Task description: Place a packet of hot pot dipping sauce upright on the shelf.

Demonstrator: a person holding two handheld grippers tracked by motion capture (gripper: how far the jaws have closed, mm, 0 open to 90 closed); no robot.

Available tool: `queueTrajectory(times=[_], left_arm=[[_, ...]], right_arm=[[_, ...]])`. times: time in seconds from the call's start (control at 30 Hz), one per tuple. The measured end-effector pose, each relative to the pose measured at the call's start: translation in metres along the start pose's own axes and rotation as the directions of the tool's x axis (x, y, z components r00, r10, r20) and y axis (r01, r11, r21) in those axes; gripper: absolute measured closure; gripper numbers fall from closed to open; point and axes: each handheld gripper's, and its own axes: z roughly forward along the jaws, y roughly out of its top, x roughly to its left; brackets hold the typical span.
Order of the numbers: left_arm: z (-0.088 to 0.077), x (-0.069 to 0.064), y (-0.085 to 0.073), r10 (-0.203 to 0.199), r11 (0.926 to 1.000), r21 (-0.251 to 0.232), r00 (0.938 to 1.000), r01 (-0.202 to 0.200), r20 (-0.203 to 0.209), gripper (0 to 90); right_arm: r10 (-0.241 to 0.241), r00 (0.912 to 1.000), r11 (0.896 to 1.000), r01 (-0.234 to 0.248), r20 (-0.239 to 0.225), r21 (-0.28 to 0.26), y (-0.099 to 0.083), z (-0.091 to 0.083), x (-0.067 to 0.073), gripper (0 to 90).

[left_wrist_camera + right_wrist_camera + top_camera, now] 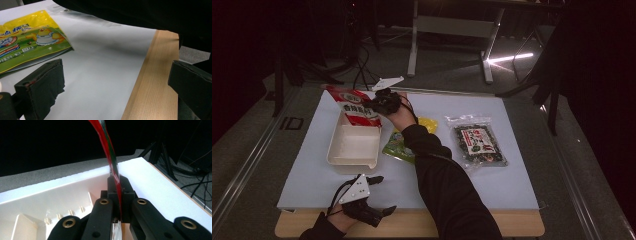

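A red and white glossy plastic snack packet (356,106) with printed lettering hangs tilted over the far end of a cream rectangular plastic tray (353,146), which sits left of centre on the white sheet (512,185) covering the wooden table (522,230). The right gripper (373,103) has its jaws clamped on the packet's edge; seen edge-on in the right gripper view, the packet (110,152) rises as a thin red and green strip. The left gripper (384,194) rests at the near table edge, jaws spread with nothing between them. Three packets in all: the red one, one yellow-green pouch (398,145) right of the tray, one clear bag of dark contents (477,142) farther right. One tray, two grippers.
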Motion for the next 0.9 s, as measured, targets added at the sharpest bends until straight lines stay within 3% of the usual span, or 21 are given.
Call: queueTrajectory(times=[0.6,0.9], left_arm=[[0.000,0.000,0.000,0.002,1.0000,0.005,1.0000,-0.002,0.004,1.6],[-0.001,0.000,0.000,-0.002,1.0000,-0.001,1.0000,0.002,0.003,1.7]], right_arm=[[0.081,0.9967,0.995,-0.081,0.004,-0.058,-0.012,-0.006,-0.003,89.8],[0.095,0.9954,0.995,-0.094,0.010,-0.041,-0.023,0.002,-0.002,89.7]])
